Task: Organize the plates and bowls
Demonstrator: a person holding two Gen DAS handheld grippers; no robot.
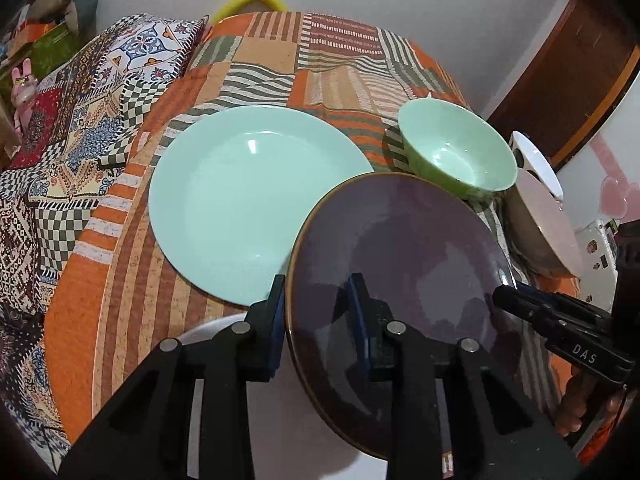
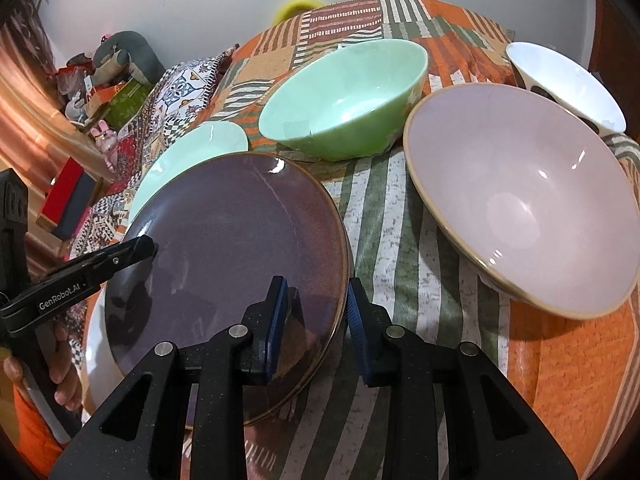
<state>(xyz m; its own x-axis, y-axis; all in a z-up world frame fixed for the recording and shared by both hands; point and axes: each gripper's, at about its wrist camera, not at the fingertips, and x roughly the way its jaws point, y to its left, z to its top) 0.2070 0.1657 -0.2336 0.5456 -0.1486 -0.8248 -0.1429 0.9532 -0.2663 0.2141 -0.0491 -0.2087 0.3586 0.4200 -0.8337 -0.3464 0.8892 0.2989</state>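
Observation:
A dark purple plate (image 1: 400, 240) (image 2: 224, 232) is held tilted above the table by its two opposite rims. My left gripper (image 1: 318, 284) is shut on its left rim, one pad on top and one underneath. My right gripper (image 2: 316, 284) is shut on the right rim the same way. Behind it lies a mint plate (image 1: 240, 200) (image 2: 200, 148), partly covered. A white plate (image 1: 208, 328) shows under the purple one. A green bowl (image 1: 456, 152) (image 2: 344, 92), a lilac bowl (image 2: 520, 192) and a white bowl (image 2: 568, 84) stand to the right.
An orange patchwork cloth (image 1: 120, 280) covers the table. A patterned cushion (image 1: 80, 120) lies along its left side, with toys and boxes (image 2: 108, 92) beyond. A brown door (image 1: 560, 92) stands at the far right. A hand (image 2: 64, 368) holds the left gripper.

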